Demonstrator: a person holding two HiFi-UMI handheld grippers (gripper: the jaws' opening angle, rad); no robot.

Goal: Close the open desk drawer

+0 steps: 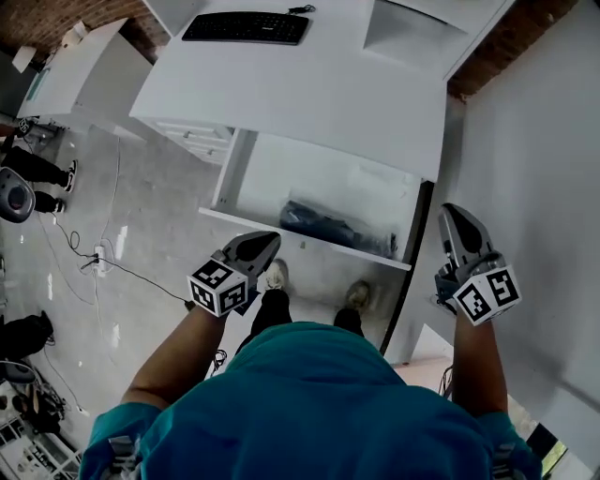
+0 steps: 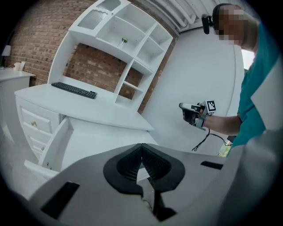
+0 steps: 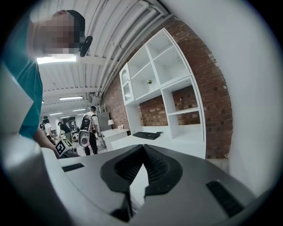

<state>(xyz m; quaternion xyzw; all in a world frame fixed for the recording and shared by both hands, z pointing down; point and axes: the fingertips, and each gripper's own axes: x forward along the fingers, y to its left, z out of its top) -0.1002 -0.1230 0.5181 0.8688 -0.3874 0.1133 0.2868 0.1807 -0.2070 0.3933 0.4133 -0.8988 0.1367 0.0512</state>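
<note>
White desk tabletop (image 1: pixel 309 94) fills the upper head view. Under it the wide white open drawer (image 1: pixel 319 242) stands pulled out toward the person. Its long axis runs left-right, along the tabletop's front edge. The front panel faces the person, so the closing push likely goes away from the body, in under the tabletop. Grey left gripper (image 1: pixel 269 241) is the nearer one: fingers closed, empty, tips just at the front panel, left of its middle. Contact cannot be told. Grey right gripper (image 1: pixel 452 217), fingers also closed on nothing, hangs off the drawer's right end, beside it rather than in front. Left hand looks better placed to push. Dark plastic-wrapped bundle (image 1: pixel 328 225) lies inside the drawer near the front panel. Black keyboard (image 1: pixel 246 26) lies on the tabletop, well back from the drawer.
</note>
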